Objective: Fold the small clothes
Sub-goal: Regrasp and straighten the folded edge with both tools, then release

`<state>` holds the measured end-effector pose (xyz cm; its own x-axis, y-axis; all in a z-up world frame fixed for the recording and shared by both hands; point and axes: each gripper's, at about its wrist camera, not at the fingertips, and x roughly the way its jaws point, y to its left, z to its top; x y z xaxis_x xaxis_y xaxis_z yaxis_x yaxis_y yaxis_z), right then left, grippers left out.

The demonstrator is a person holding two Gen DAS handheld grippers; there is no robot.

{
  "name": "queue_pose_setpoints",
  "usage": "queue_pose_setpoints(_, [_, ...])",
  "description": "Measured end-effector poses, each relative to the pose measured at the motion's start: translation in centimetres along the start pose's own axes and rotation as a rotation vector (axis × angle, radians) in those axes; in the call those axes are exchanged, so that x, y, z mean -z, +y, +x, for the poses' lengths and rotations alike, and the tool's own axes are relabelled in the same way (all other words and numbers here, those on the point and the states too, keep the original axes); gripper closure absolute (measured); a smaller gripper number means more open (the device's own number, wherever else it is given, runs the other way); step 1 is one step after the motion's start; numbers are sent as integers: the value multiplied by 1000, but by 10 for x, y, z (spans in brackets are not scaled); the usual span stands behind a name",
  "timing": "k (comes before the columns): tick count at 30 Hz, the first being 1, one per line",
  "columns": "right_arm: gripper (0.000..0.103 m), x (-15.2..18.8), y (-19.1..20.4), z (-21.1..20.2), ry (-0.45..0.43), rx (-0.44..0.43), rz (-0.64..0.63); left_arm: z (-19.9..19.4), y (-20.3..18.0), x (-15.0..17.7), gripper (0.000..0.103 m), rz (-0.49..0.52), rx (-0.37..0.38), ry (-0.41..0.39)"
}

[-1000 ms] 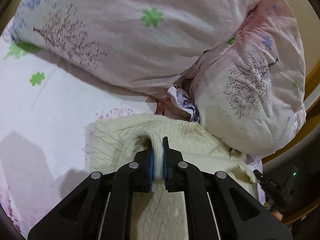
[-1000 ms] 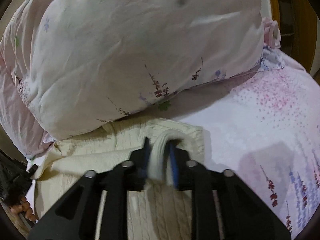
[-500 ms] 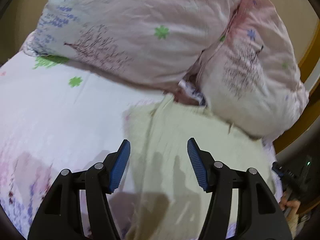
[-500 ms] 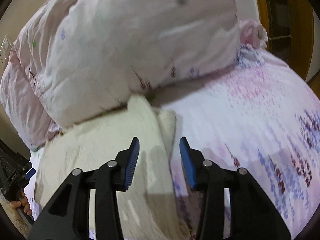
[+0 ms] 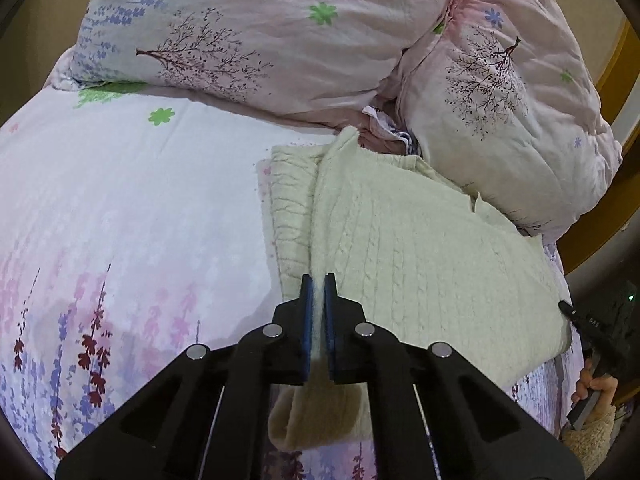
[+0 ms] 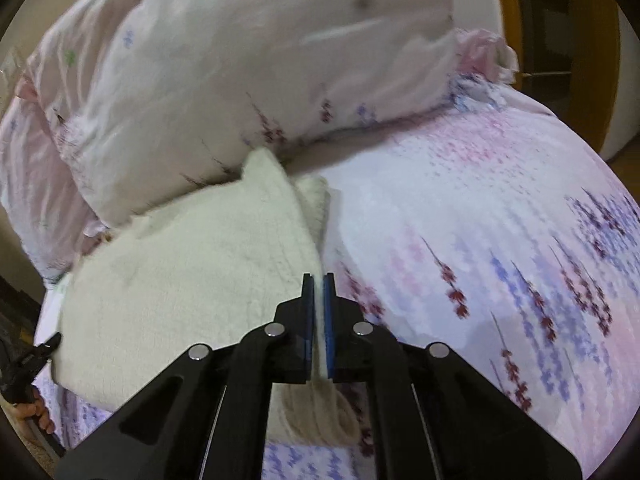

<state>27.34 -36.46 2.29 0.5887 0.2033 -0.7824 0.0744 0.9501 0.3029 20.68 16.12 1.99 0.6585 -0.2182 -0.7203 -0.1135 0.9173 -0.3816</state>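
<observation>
A cream knitted sweater point(image 5: 420, 248) lies on the bed point(image 5: 132, 200), folded into a thick pad. Its far end touches the 2 big flowery pillows point(image 5: 280, 24) at the head of the bed. A long fold runs down one side of the sweater, with a second layer showing beside it.

The left claw point(image 5: 319, 280) is clenched on that near fold of the sweater. Fuzzy cream cloth shows between its blue pads point(image 5: 306, 320), and a rolled bit of sweater hangs under it.

The right claw point(image 6: 319, 280) is also clenched on the sweater point(image 6: 192, 272), at its edge on the other side. A thin strip of cream knit sits between its pads point(image 6: 329, 320), and a bunched bit hangs below. This view is a little blurry.

The bed sheet point(image 6: 500, 240) is white and pink with purple and red flower sprigs. A wooden bed frame point(image 5: 612, 64) curves past the pillows. At the edge of the left view, a hand point(image 5: 596, 388) in a fluffy sleeve holds a dark handle.
</observation>
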Motion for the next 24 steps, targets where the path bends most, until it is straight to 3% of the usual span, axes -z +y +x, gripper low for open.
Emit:
queue_pose_setpoints(7, [95,6,10,19,64,97,-41,0,3,3,97,-5,7,-7])
queue_pose_setpoints(9, [87,3,13,14,46,115,-52,-6,4,1,89,-10,13,-23])
queue_pose_setpoints(11, [79,-1,15,3,0,106,-45,-15,3,-2,65,-10,4,-65])
queue_pose_setpoints(13, [78,-5,21,-5,-43,73,-58,-24,-4,-5,53,11,-3,-124])
queue_pose_setpoints(15, [78,-6,34,-5,-49,32,-104,-29,-18,-8,50,63,14,-159])
queue_pose_setpoints(19, [78,-5,57,7,-22,-10,-177,-15,-38,-12,48,125,20,-126])
queue_pose_setpoints(24, [79,-2,61,33,43,21,-193,13,-35,-5,48,123,-24,-25])
